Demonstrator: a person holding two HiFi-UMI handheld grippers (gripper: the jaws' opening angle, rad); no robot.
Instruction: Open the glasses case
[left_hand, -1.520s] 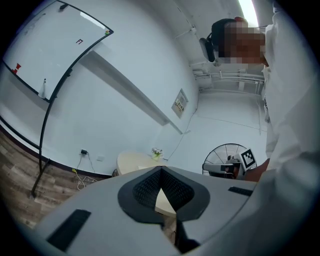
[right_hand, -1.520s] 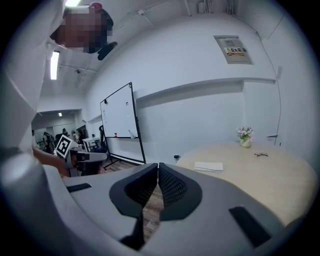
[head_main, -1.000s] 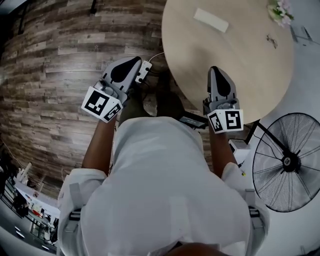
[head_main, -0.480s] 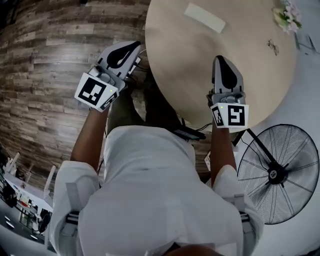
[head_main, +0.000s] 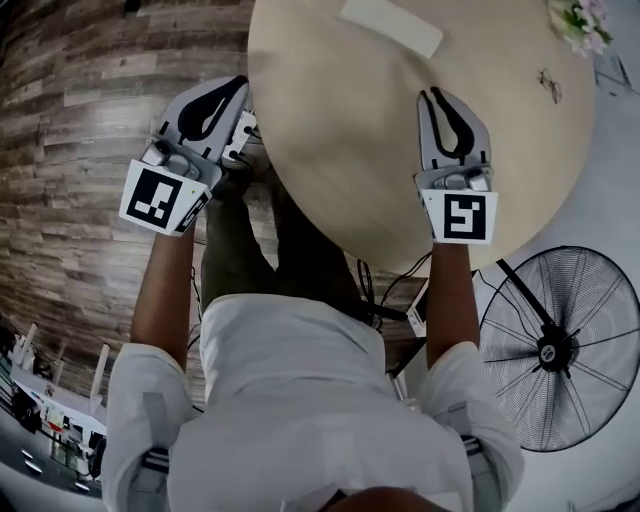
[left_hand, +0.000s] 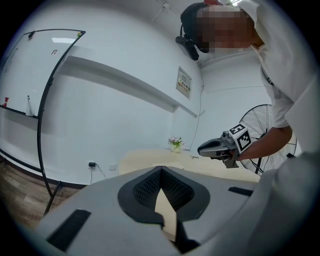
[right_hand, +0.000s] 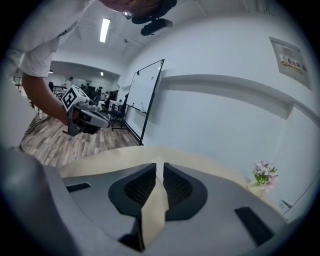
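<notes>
Glasses case (head_main: 391, 25): white, lies flat on the far part of the round worktop (head_main: 350, 160), well apart from both tongs.
Right tongs (head_main: 437, 96): over the worktop, spread by a narrow slit, nothing between.
Left tongs (head_main: 236, 87): at the worktop's left edge, tips pressed together, empty.
Flowers (head_main: 580, 18): far right rim.
Fan (head_main: 555, 350): beside the worktop, right.

Open-plan office, meeting corner. Rolling whiteboard (right_hand: 146, 95) on black stand against plain white wall. Round pale-wood table (head_main: 400, 150), small vase of flowers (right_hand: 263, 176) at its edge. Framed notice (right_hand: 293, 63) on wall. Fluorescent ceiling strip (right_hand: 104, 29). Wood-plank floor (head_main: 80, 150). Pedestal fan (head_main: 556, 350). Distant desks with people (right_hand: 97, 91).
</notes>
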